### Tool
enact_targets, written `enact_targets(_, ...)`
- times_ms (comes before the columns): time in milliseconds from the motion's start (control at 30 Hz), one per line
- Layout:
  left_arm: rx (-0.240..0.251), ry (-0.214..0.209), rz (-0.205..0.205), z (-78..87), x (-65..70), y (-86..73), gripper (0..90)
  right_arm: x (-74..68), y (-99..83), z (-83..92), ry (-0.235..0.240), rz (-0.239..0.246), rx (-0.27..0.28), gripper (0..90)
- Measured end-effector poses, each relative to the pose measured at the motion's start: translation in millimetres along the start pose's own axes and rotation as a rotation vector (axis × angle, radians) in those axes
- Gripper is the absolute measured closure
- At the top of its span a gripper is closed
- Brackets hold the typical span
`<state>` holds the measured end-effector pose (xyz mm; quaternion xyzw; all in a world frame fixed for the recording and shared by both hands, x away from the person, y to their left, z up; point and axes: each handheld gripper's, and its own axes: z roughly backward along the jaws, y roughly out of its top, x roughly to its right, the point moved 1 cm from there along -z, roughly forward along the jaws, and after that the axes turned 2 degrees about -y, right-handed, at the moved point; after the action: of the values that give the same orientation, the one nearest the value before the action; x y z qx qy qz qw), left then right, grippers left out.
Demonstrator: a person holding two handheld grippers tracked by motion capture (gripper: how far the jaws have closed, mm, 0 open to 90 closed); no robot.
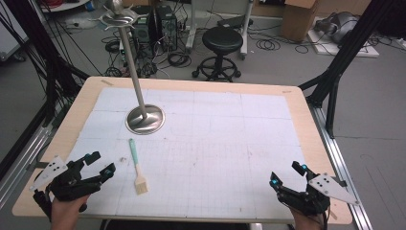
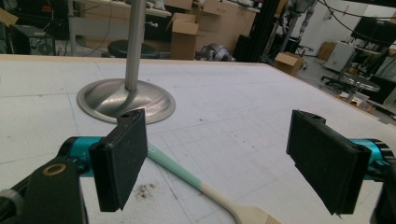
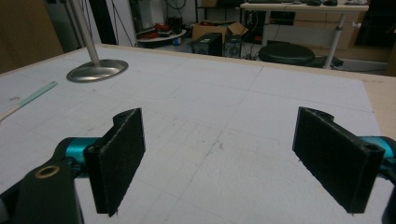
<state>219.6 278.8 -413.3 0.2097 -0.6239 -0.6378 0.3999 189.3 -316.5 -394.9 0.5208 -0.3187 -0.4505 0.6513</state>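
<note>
A wooden table point(image 1: 297, 103) covered by a white gridded mat carries a round brushed-metal stand base point(image 1: 145, 120) near its far left corner, with a slim metal pole rising from it. A pastry brush with a pale green handle and cream bristle head point(image 1: 135, 166) lies nearer the front edge, left of centre. The left gripper point(image 1: 101, 163), jaws apart, sits at the front left corner, just beside the brush. The right gripper point(image 1: 287, 174), jaws apart, sits at the front right corner, well apart from it.
</note>
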Motion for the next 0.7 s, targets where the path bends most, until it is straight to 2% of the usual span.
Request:
enact_targets(367,-0.007,0.012,0.010,-2.0,-1.0,-1.3,19.2,2.2,-1.8,-0.8,-0.004,0.000,-0.014,16.2)
enact_targets(467,-0.034,-0.009,0.017,-8.4,2.2,-3.2,19.0,1.7,-1.6,0.9,-0.007,0.003,-0.013,16.2)
enact_targets(533,-0.071,-0.019,0.002,-13.5,6.2,-4.5,22.1,1.4,-0.6,1.6,-0.009,0.007,-0.010,16.2)
enact_targets(567,-0.071,-0.019,0.002,-13.5,6.2,-4.5,22.7,1.0,-0.2,1.9,-0.012,0.007,-0.011,16.2)
enact_targets(600,-0.092,-0.043,-0.010,-17.1,10.1,-4.5,23.7,0.6,0.0,1.9,-0.012,0.014,-0.011,16.2)
enact_targets(667,-0.095,-0.058,-0.015,-18.1,11.5,-4.7,31.6,-0.7,-0.4,1.9,-0.010,0.015,-0.019,16.2)
enact_targets(700,-0.114,-0.075,-0.005,-19.6,13.1,-5.3,37.5,-1.8,-0.7,1.8,-0.011,0.015,-0.024,16.2)
